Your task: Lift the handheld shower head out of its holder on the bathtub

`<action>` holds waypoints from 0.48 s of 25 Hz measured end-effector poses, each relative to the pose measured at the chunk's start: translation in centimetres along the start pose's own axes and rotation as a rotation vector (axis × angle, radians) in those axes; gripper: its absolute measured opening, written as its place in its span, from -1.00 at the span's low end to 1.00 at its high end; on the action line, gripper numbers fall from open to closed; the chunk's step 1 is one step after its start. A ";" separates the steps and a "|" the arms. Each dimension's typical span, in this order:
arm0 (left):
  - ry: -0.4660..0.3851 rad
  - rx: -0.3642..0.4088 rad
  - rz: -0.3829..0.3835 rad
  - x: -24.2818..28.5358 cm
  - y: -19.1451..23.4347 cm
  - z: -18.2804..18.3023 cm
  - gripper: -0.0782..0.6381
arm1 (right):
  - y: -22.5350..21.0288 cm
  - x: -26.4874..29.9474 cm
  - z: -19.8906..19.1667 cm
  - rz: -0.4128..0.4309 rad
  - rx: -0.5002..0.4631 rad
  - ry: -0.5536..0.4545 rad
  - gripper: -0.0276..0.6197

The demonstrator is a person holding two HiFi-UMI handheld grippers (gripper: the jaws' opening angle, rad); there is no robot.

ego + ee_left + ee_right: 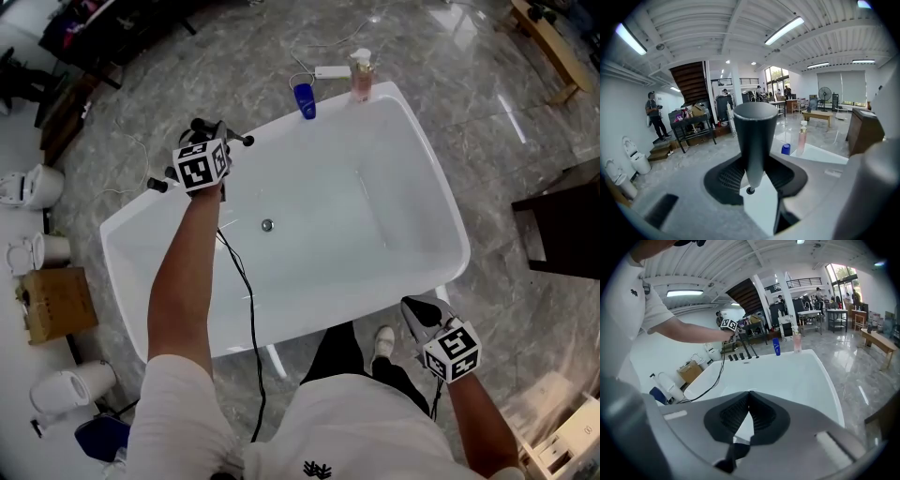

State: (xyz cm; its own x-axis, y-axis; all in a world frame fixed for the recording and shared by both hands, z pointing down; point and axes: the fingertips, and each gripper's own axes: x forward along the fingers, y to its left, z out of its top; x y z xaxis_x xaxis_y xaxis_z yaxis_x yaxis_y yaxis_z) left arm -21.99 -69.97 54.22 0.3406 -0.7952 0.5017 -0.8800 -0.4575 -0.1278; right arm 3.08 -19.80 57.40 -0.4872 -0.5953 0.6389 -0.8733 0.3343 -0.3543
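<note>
L gripper (756, 178) was clamped on the dark grey, tapered handheld shower head (754, 136), upright above the rim of the white rectangular bathtub (375, 169) w/ its black hose (248, 291) trailing — lift prob. near done, next move needing a clear rise w/o snagging it — R gripper (749, 397) shut, empty.

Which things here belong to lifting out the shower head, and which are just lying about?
Part of the job:
- handheld shower head, gripped in the left gripper
- bathtub
- black fittings on its rim

Lying about:
- blue bottle and pink bottle at the tub's far end
- cardboard box and toilets on the floor
- right gripper, shut and empty
</note>
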 end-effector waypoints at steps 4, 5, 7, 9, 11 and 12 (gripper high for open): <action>-0.018 0.007 -0.005 -3.2 -0.9 1.2 -0.39 | 1.2 -1.5 -0.3 0.008 -0.026 -0.004 -0.88; -0.022 0.008 -0.006 -3.9 -1.0 1.5 -0.39 | 1.4 -1.8 -0.3 0.009 -0.038 -0.006 -0.88; -0.030 0.011 -0.006 -5.4 -1.4 2.0 -0.39 | 1.6 -2.5 -0.3 0.009 -0.058 -0.011 -0.88; -0.034 0.018 -0.008 -6.9 -1.9 2.4 -0.39 | 1.8 -3.0 -0.4 0.010 -0.070 -0.021 -0.88; -0.040 0.021 -0.010 -8.5 -2.4 2.7 -0.39 | 2.1 -3.7 -0.4 0.015 -0.079 -0.033 -0.88; -0.043 0.021 -0.012 -9.3 -2.7 2.8 -0.39 | 2.2 -4.0 -0.5 0.018 -0.083 -0.040 -0.88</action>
State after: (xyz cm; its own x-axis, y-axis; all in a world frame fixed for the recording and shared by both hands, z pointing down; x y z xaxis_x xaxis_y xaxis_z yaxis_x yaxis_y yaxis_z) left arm -21.87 -62.47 47.48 0.3657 -0.8057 0.4659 -0.8686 -0.4752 -0.1400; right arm 3.12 -16.31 54.33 -0.5039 -0.6166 0.6049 -0.8620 0.4033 -0.3070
